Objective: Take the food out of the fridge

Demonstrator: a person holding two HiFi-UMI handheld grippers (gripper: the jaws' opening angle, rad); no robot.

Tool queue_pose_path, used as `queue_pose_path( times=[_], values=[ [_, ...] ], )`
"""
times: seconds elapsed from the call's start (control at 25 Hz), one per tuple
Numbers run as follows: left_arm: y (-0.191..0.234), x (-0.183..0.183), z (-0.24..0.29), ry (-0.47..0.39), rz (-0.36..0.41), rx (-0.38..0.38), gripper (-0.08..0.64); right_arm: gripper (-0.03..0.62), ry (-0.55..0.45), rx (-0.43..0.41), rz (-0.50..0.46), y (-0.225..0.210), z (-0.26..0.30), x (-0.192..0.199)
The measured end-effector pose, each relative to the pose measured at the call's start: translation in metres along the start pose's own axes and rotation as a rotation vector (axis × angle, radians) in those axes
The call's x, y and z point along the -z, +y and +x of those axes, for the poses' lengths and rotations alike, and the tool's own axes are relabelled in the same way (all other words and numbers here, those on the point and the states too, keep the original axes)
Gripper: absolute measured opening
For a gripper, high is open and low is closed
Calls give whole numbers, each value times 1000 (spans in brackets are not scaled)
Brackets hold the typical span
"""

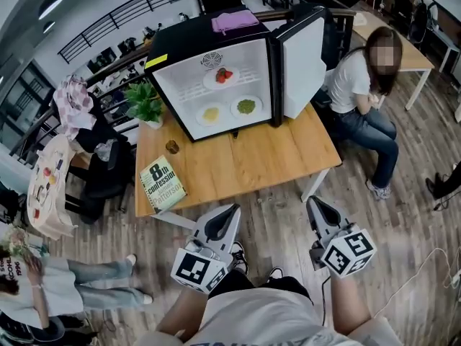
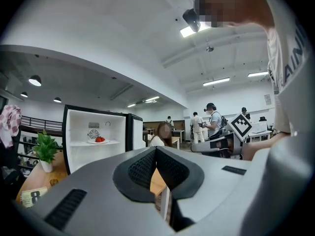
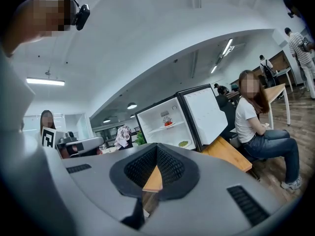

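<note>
- Red food [image 1: 224, 74] sits plated on the upper shelf of the open fridge [image 1: 186, 40], at the table's [image 1: 252, 166] far edge; yellow food [image 1: 210, 114] and green food [image 1: 246, 107] lie on plates on its floor
- Plates are probably light, stiff, slippery and breakable; pinch a rim and keep it level
- Left gripper [image 1: 231, 210] and right gripper [image 1: 314, 204] are both pressed together, holding nothing, short of the table's near edge

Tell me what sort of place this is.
Probably an open-plan office or lab, not a home kitchen: the fridge stands on a work table, a railing runs behind it, and strip lights line the ceiling.
</note>
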State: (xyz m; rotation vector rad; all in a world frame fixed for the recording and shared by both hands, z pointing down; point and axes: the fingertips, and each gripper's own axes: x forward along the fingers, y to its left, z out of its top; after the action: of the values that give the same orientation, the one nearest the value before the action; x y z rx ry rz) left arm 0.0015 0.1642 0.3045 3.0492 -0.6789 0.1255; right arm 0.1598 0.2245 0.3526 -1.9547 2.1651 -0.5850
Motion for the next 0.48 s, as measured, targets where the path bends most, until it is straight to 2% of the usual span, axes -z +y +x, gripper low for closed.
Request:
queue_pose_path(
  times=[0.28,0.48],
  values=[
    [24,7,38,-18,-27,60,9,20,8,53,-28,-18,26,-14],
    [74,9,59,-33,-24,77,9,20,17,77,-45,-17,77,-23]
  ],
)
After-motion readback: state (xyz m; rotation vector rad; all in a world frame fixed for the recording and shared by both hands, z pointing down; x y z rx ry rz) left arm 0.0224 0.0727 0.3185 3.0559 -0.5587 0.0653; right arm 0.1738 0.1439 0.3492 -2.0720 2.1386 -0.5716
